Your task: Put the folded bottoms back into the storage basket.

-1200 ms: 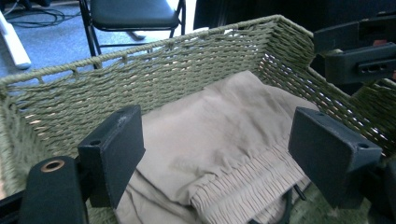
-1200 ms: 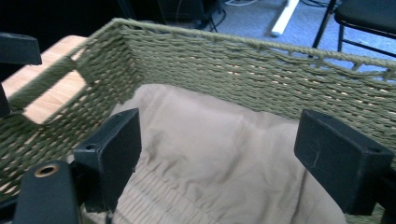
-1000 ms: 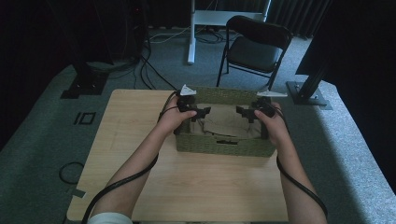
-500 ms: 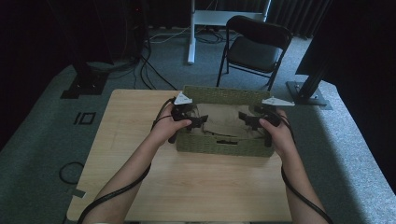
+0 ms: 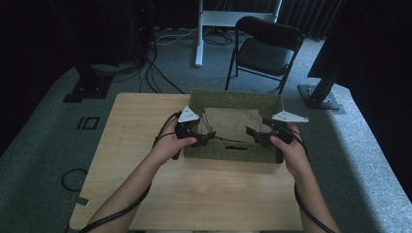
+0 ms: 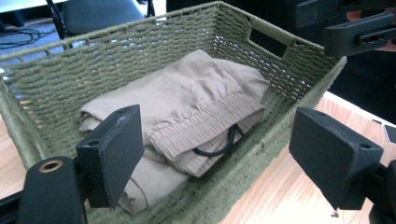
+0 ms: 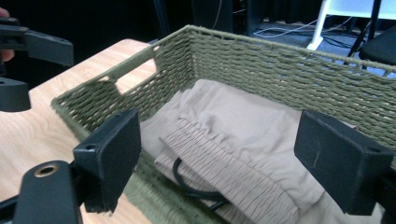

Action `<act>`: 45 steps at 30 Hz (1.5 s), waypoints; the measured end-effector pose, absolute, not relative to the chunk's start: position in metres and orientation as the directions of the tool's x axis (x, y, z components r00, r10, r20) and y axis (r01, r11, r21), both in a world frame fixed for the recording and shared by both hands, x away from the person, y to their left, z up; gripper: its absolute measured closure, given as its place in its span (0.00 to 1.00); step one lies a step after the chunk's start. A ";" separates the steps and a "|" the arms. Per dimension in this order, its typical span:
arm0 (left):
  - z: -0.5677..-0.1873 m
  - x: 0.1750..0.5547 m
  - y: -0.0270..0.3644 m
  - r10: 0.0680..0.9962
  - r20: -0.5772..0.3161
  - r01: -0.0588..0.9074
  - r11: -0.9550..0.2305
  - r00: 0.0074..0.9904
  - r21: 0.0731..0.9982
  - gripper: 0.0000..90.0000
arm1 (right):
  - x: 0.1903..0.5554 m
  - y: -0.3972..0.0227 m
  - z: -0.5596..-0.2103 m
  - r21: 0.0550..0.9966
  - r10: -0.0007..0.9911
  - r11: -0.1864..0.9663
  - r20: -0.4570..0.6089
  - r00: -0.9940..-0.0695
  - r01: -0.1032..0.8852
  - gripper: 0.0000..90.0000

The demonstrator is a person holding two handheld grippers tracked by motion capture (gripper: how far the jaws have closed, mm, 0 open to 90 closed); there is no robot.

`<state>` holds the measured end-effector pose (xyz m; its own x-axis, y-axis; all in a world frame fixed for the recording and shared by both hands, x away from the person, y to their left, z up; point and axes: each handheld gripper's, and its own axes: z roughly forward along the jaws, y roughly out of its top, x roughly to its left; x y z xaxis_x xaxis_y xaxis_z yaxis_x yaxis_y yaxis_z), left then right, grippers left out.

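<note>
A green woven basket (image 5: 233,150) sits on the wooden table (image 5: 204,194), toward its far edge and right of the middle. Folded tan trousers (image 6: 196,100) lie inside it; their gathered waistband, with a black drawstring (image 6: 224,142), faces the basket's near wall.

Your left gripper (image 5: 208,136) reaches in over the basket's near-left corner. Its jaws stand wide apart and hold nothing, one over the tan fabric and the other outside the near wall, above the table.

Your right gripper (image 5: 251,133) reaches in over the near-right corner, its jaws likewise spread wide and empty above the waistband. The two grippers face each other across the basket, well apart.

On the floor beyond the far edge of the table stands a black folding chair (image 5: 265,48).
</note>
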<state>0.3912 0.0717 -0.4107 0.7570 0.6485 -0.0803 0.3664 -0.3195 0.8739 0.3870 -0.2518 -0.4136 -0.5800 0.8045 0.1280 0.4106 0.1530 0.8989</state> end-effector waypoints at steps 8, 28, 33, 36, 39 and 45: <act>-0.420 0.371 0.071 0.612 -0.073 0.347 -0.343 0.788 0.873 0.21 | 0.366 -0.248 -0.416 0.907 0.777 0.168 0.119 -0.618 0.386 0.16; -0.446 0.325 0.074 0.521 -0.056 0.300 -0.396 0.852 0.868 0.21 | 0.319 -0.228 -0.462 0.874 0.687 0.267 0.122 -0.716 0.405 0.16; -0.460 0.319 0.079 0.527 -0.050 0.310 -0.417 0.848 0.855 0.21 | 0.316 -0.227 -0.480 0.862 0.680 0.279 0.134 -0.721 0.423 0.16; -0.468 0.316 0.085 0.536 -0.045 0.316 -0.426 0.843 0.847 0.21 | 0.315 -0.228 -0.493 0.857 0.675 0.278 0.147 -0.723 0.434 0.16; -0.478 0.315 0.091 0.545 -0.064 0.340 -0.422 0.836 0.841 0.21 | 0.314 -0.230 -0.503 0.852 0.681 0.286 0.142 -0.718 0.439 0.16; -0.495 0.315 0.101 0.568 -0.055 0.359 -0.441 0.822 0.823 0.21 | 0.312 -0.237 -0.521 0.839 0.701 0.292 0.140 -0.700 0.459 0.16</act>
